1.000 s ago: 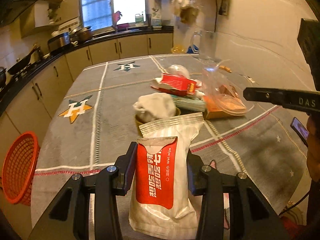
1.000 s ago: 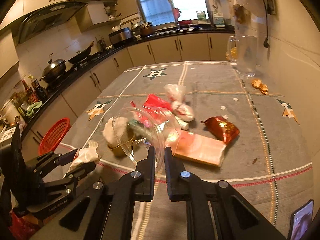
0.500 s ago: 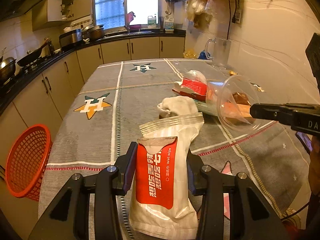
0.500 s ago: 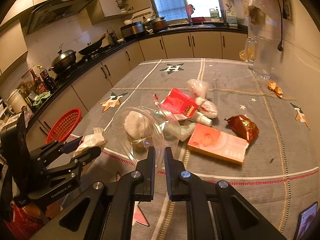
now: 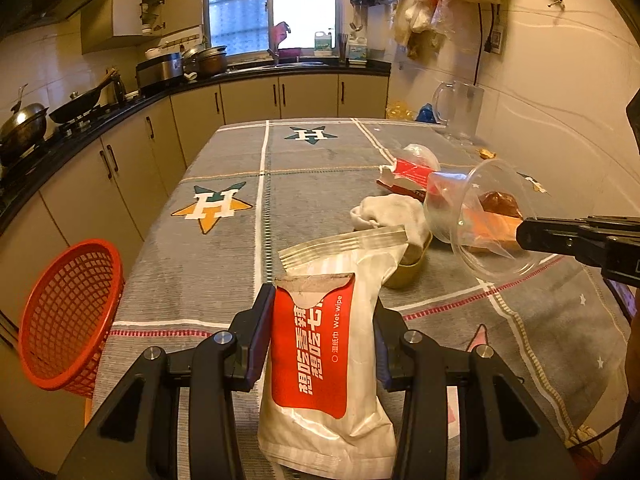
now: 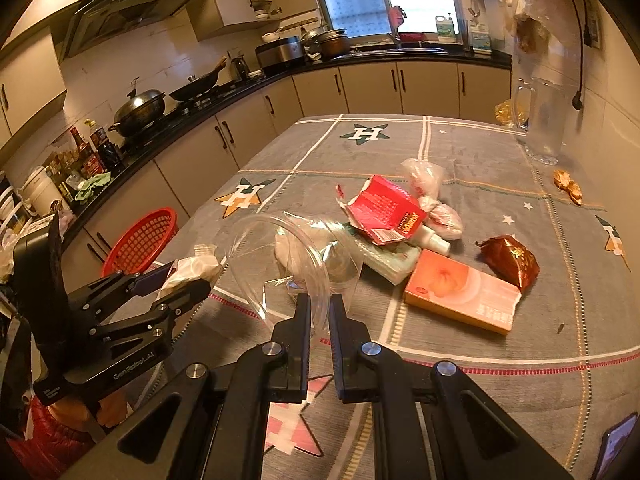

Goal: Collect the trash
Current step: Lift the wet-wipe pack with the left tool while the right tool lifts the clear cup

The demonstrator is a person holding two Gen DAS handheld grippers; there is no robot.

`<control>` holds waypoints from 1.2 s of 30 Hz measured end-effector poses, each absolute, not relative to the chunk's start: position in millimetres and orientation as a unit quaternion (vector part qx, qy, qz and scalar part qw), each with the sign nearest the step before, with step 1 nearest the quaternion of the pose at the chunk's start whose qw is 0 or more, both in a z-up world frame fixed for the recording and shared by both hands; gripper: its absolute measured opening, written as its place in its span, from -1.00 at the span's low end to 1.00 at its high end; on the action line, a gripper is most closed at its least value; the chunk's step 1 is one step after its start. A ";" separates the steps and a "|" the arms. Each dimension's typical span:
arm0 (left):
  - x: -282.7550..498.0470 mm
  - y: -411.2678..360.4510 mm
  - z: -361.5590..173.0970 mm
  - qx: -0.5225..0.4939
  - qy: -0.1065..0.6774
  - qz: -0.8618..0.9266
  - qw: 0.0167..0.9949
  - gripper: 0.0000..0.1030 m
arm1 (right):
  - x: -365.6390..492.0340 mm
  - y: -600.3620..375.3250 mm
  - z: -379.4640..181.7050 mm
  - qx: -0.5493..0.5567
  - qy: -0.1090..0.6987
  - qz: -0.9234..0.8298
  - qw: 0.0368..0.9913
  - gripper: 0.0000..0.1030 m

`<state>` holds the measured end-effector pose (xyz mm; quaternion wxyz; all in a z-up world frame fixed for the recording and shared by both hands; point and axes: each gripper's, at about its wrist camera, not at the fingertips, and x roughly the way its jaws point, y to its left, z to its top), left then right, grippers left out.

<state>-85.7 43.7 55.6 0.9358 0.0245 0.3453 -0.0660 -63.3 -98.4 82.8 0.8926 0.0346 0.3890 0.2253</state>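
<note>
A red basket is sitting just off the table's left edge, near its near corner, below the level of the grey cloth.

The left gripper is gripping a wet wipe packet: both pads are pressing against the sides of the white and red pack, which is standing upright between them with its sealed top strip pointing towards the middle of the table. The pack is hanging over the near edge of the table, close to the left corner. In the right wrist view the same gripper is showing at the left, with the crumpled white top of the packet sticking out past its tips.

The right gripper is pinching the rim of a clear plastic cup, its jaws clenched almost together on the thin wall. The cup is lying on its side in the air over the near part of the table, its mouth facing left. From the left wrist view the cup is sticking out from the right gripper towards the left.

Beyond the cup, near the table's middle, more trash is lying: a white crumpled wad, a torn red carton, an orange box and a brown wrapper.
</note>
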 end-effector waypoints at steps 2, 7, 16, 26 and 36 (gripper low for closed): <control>-85.9 45.6 55.9 0.022 0.345 -0.065 0.936 -0.20 | -63.8 -95.7 82.7 0.033 0.390 0.227 0.892 -0.81; -87.0 52.6 56.9 0.015 0.343 -0.057 0.938 -0.20 | -63.6 -86.7 82.6 0.028 0.392 0.233 0.889 -0.81; -88.0 62.2 58.2 0.007 0.340 -0.043 0.939 -0.20 | -61.5 -72.3 84.8 0.018 0.393 0.246 0.886 -0.81; -90.8 77.8 60.7 -0.008 0.336 -0.028 0.941 -0.20 | -59.9 -53.6 85.7 0.008 0.395 0.259 0.882 -0.81; -95.1 108.3 65.4 -0.028 0.328 0.000 0.944 -0.20 | -55.7 -24.2 88.9 -0.005 0.395 0.277 0.876 -0.81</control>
